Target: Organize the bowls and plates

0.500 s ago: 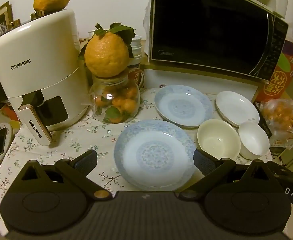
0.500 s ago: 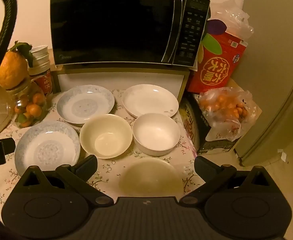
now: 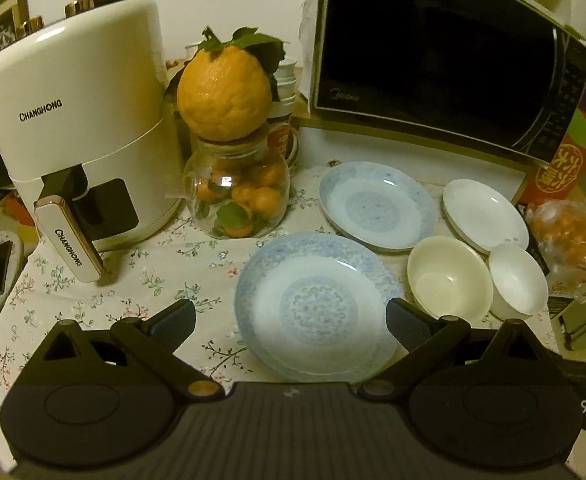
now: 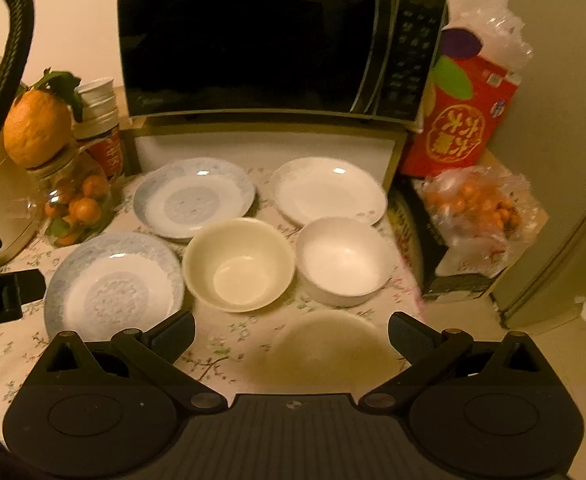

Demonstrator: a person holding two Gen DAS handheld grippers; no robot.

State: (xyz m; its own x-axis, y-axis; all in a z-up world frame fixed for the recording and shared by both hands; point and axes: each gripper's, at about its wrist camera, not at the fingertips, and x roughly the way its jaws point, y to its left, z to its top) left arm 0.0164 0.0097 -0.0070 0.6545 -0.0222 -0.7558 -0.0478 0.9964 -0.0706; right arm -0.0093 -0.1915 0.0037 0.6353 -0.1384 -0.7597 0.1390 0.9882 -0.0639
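Two blue-patterned plates lie on the floral tablecloth: a near one (image 3: 317, 308) (image 4: 113, 284) and a far one (image 3: 377, 204) (image 4: 195, 196). A white plate (image 3: 485, 214) (image 4: 329, 190) lies by the microwave stand. A cream bowl (image 3: 447, 276) (image 4: 239, 264) and a white bowl (image 3: 519, 280) (image 4: 345, 260) stand side by side. A pale dish (image 4: 329, 348) lies near the table's front edge. My left gripper (image 3: 291, 322) is open above the near blue plate. My right gripper (image 4: 291, 332) is open above the pale dish. Both are empty.
A black microwave (image 3: 445, 60) (image 4: 277, 40) sits on a stand at the back. A white air fryer (image 3: 77, 120) and a glass jar of oranges (image 3: 239, 196) stand at left. A red box (image 4: 461, 120) and a bag of oranges (image 4: 473, 208) are at right.
Both grippers have moved slightly forward and lower toward the dishes. Nothing has been taken hold of.
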